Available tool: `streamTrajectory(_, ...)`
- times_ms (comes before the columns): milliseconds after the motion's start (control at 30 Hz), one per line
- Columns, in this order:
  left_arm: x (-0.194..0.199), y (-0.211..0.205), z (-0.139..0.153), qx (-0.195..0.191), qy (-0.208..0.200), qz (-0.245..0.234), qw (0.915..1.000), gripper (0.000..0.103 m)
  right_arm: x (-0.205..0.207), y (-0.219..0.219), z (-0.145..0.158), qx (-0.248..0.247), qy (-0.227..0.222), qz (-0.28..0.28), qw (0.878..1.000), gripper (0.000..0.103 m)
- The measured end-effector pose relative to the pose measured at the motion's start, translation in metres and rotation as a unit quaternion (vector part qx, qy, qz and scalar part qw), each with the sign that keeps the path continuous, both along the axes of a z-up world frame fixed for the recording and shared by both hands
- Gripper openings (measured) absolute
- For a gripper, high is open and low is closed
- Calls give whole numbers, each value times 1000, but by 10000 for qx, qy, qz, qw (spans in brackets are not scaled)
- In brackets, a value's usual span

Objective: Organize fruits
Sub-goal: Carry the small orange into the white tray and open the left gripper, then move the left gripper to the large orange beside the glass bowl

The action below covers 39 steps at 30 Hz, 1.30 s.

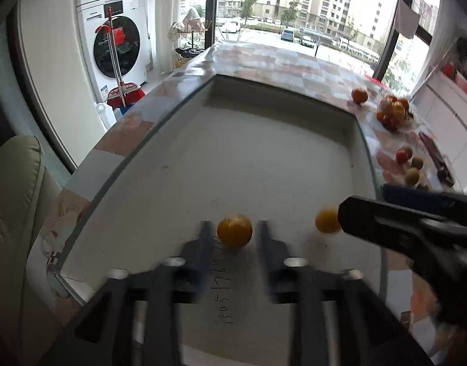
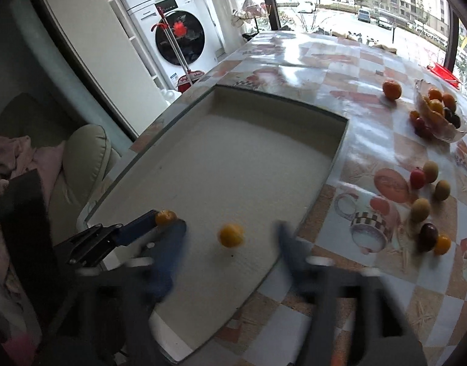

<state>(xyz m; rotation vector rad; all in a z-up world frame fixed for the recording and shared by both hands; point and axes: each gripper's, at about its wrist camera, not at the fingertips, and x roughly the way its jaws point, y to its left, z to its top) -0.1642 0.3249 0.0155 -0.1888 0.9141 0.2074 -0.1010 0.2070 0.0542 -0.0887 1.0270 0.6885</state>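
Far left stands a washing machine point(image 2: 178, 35) whose brand mark is too small for me to read; a red broom point(image 1: 123, 91) leans against it. On the floor of the white tray point(image 1: 264, 158) under my left hand, handwritten digits point(image 1: 226, 286) run along the tray floor, something like "1505-17", the rest blurred. My left fingers point(image 1: 235, 231) are apart, and an orange point(image 1: 235, 230) sits on the tray between the tips; whether either tip touches it I cannot tell. In the right wrist view that same fruit shows at the tip of my left tool. Next over, a second orange point(image 2: 231, 235) lies on the tray between my right fingers point(image 2: 231, 231), which are spread wide and clear of it. The tray's middle and far half lie bare up to its raised rim. Right of the rim, on the patterned desk point(image 2: 340, 70), lie a lone orange point(image 2: 392, 89), a glass bowl of fruit point(image 2: 440, 113), and a loose cluster of small fruits point(image 2: 428, 201), well apart from the tray.
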Motion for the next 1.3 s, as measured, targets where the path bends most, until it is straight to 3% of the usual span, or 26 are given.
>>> streamTrajectory(33,-1,-1,0,53,-48,50,10000,89,-3,-5,3,23,-59,-20,10000,83)
streamTrajectory(67,-4,-1,1,124,-177,141,9997,95,-3,-10,5,11,-115,-48,9999,83)
streamTrajectory(233,-1,-6,-1,100,-82,127,9998,95,2,-42,10,-121,-289,-423,9986,88)
streamTrajectory(300,-1,-8,-1,108,-72,131,9998,95,8,-62,7,-214,-306,-731,9966,93)
streamTrajectory(400,0,-13,0,152,-29,98,9998,95,17,-103,-4,-364,-229,-1278,9909,93)
streamTrajectory(567,3,-23,8,209,-11,46,9998,95,26,-173,-30,-916,-2,-2232,9704,94)
streamTrajectory(767,8,-45,22,80,-145,-174,9997,95,24,-243,-49,-1397,-72,-2917,9462,97)
streamTrajectory(833,12,-58,26,175,-168,-376,9990,95,24,-262,-53,-1432,-120,-3039,9418,103)
streamTrajectory(933,19,-76,29,357,-155,-660,9971,95,25,-283,-55,-1288,-235,-3110,9414,103)
streamTrajectory(1100,38,-98,33,375,-24,-936,9949,95,17,-283,-53,-1203,-537,-3031,9438,103)
streamTrajectory(1300,77,-116,54,305,-44,-1207,9922,95,16,-279,-52,-1215,-533,-3031,9437,103)
